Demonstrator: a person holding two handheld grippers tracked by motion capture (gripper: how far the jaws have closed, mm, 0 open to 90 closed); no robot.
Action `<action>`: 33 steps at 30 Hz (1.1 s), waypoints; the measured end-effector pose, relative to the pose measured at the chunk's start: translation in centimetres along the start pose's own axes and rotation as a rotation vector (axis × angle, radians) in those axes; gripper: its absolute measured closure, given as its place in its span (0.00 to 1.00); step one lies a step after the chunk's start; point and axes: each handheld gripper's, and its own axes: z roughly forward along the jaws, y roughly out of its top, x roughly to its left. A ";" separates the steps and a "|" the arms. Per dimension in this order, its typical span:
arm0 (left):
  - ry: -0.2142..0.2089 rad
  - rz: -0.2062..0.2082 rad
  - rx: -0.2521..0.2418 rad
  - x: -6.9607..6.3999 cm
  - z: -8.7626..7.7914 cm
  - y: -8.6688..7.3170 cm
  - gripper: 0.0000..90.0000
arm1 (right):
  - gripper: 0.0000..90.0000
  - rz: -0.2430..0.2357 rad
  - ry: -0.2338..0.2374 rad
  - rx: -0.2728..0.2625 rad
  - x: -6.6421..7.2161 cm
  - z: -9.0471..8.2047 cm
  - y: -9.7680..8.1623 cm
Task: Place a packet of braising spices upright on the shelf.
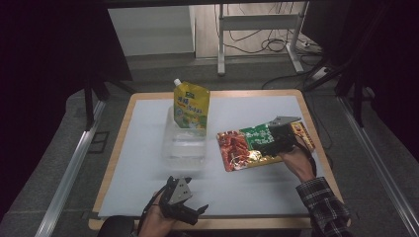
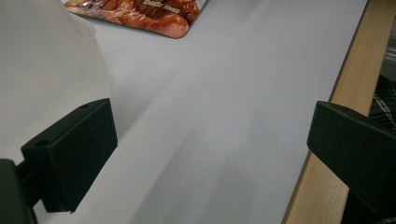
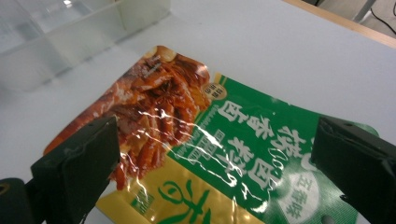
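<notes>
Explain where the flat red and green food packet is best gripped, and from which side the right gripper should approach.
The food packet lies flat on the white table sheet, so there is no top face to pinch. Probably best: grip its thin right edge, coming low from the person's right, where the right gripper already hovers open; one jaw would need to slip underneath.

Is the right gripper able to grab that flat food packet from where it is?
Probably yes: the right gripper hangs open right over the food packet, nothing between them.
</notes>
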 end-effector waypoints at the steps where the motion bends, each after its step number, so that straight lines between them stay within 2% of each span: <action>1: 0.001 0.002 0.001 0.0 0.0 0.0 0.02 | 0.01 0.001 -0.006 0.005 -0.1 -0.1 -0.2; 7: 0.005 0.013 0.001 -0.1 0.1 0.0 0.02 | 0.01 0.000 -0.038 0.023 -0.6 -0.4 -1.3; 17: 0.006 0.020 0.004 -0.1 0.1 0.0 0.02 | 0.01 0.035 -0.074 0.050 -1.9 -0.9 -3.7; 24: 0.006 0.024 0.006 -0.2 0.1 0.0 0.02 | 0.01 0.080 -0.067 0.069 -2.7 -0.8 -5.0; 33: 0.004 0.030 0.012 -0.3 0.2 0.0 0.02 | 0.01 0.152 -0.031 0.097 -3.5 0.0 -6.3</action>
